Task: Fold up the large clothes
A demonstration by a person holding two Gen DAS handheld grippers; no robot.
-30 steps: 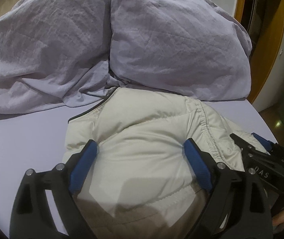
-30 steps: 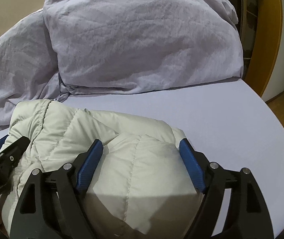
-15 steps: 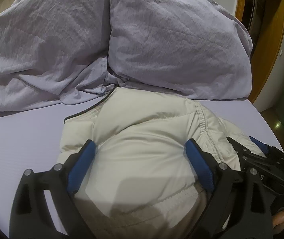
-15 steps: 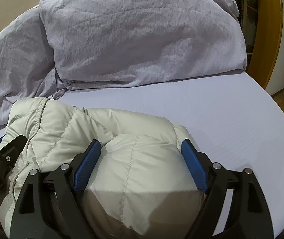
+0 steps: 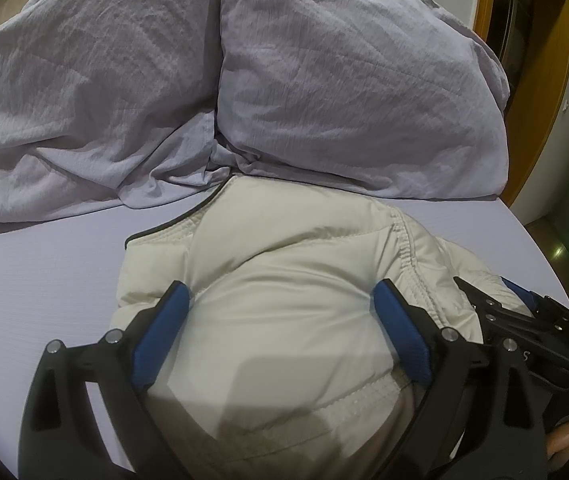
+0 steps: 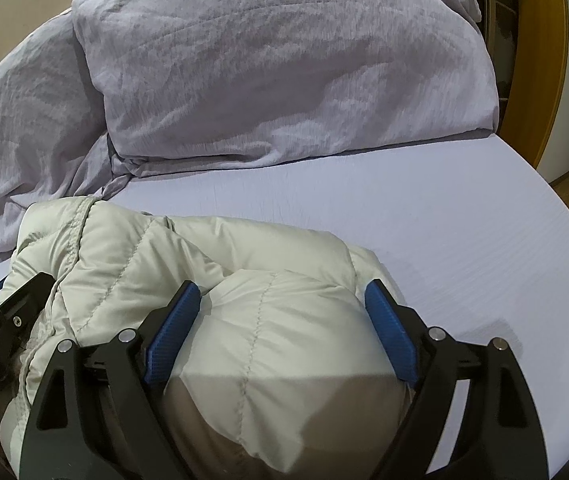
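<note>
A cream puffy down jacket (image 5: 284, 280) lies bunched on the lilac bed sheet (image 5: 44, 272). My left gripper (image 5: 284, 312) is open, its blue-padded fingers (image 5: 160, 340) straddling a bulge of the jacket. My right gripper (image 6: 284, 312) is open too, its fingers (image 6: 392, 336) on either side of another quilted bulge of the jacket (image 6: 276, 320). The right gripper also shows at the lower right of the left wrist view (image 5: 524, 320); the left gripper shows at the lower left of the right wrist view (image 6: 0, 320). Both sit close side by side over the jacket.
Two large lilac pillows (image 5: 344, 80) and a rumpled duvet (image 5: 64, 100) lie just behind the jacket. Bare sheet (image 6: 444, 220) lies to the right. A wooden door frame (image 6: 532, 60) and floor stand beyond the bed's right edge.
Both grippers have eased slightly forward and down over the jacket; the jacket has shifted a little. The jaws stay open.
</note>
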